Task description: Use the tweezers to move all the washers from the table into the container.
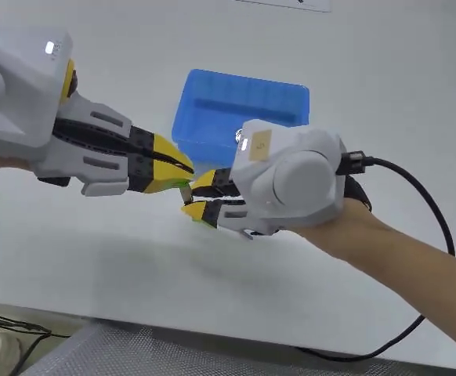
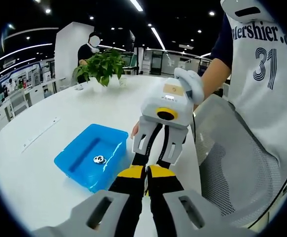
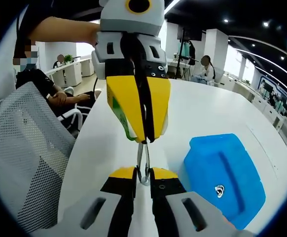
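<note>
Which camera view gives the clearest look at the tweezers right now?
The right gripper view: the tweezers show as thin metal legs running from the left gripper to the right gripper. In the head view and left gripper view, the jaws hide them.

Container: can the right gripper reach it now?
Likely, once freed: the container lies open close beside the right gripper, nothing between, but the left gripper also grips the tweezers.

Left tongs (image 1: 187, 168) meet right tongs (image 1: 190, 199) — blue container (image 1: 244, 102) behind.
</note>
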A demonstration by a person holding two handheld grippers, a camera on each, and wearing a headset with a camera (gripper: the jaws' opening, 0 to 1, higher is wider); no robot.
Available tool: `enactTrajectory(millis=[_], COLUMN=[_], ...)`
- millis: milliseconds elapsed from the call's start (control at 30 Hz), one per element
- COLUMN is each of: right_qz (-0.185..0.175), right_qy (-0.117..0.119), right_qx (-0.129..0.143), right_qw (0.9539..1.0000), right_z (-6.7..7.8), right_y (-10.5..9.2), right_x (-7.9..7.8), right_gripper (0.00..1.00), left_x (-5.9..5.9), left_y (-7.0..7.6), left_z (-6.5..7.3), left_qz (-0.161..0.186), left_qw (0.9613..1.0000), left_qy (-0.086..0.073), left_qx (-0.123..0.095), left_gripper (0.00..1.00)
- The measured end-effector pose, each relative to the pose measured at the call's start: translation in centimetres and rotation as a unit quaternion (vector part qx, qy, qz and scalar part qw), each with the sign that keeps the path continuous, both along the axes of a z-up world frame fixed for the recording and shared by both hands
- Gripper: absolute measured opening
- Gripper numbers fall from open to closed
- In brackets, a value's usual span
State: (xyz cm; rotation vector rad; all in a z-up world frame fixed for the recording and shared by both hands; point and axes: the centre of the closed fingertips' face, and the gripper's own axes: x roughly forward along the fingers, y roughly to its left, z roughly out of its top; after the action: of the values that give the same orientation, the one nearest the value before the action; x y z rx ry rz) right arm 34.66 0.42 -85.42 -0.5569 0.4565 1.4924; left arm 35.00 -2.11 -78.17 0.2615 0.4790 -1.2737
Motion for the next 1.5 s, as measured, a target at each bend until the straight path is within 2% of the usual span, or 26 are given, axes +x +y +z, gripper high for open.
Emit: enactTrajectory(millis=[133,200,467,633,767,1167,1500], right_qz=[0.001,0.001,0.003,-0.001,0.002,-0.006,-0.026], right_qy=[0.0,0.002,0.013,0.014,0.005,-0.029,-0.064], right_qx=[-0.001,0.0,-0.002,0.01,0.014,0.026,0.039], right_qw=[1.0,1.0,0.9999,0.9998,0.9999,0.9992,0.9968], right_z=[0.0,0.0,0.0,1.0,1.8,5.0,7.8], right_y=[0.0,-0.1,0.0,-0.1,-0.1,-1.2,-2.6], right_x=[-0.1,-0.1,-0.2,-0.3,-0.3,0.3,2.6], right_gripper=[0.12,0.11,0.11,0.11,0.11,0.11,0.11], left_x=[0.0,-0.2,-0.4,-0.6,-0.7,-0.6,1.0], left_y=[0.0,-0.7,-0.3,-0.7,-0.8,-2.0,-3.3], left_z=[-0.1,0.1,0.0,1.3,2.0,5.3,8.0], left_qz=[-0.003,-0.003,-0.004,-0.003,-0.012,-0.04,-0.055], left_qw=[1.0,1.0,1.0,1.0,0.9999,0.9984,0.9955], left_qy=[0.001,0.002,0.003,-0.001,-0.006,-0.039,-0.077], left_qx=[0.001,0.001,0.008,0.003,0.003,0.007,0.003], left_gripper=[0.06,0.06,0.06,0.06,0.06,0.06,0.06])
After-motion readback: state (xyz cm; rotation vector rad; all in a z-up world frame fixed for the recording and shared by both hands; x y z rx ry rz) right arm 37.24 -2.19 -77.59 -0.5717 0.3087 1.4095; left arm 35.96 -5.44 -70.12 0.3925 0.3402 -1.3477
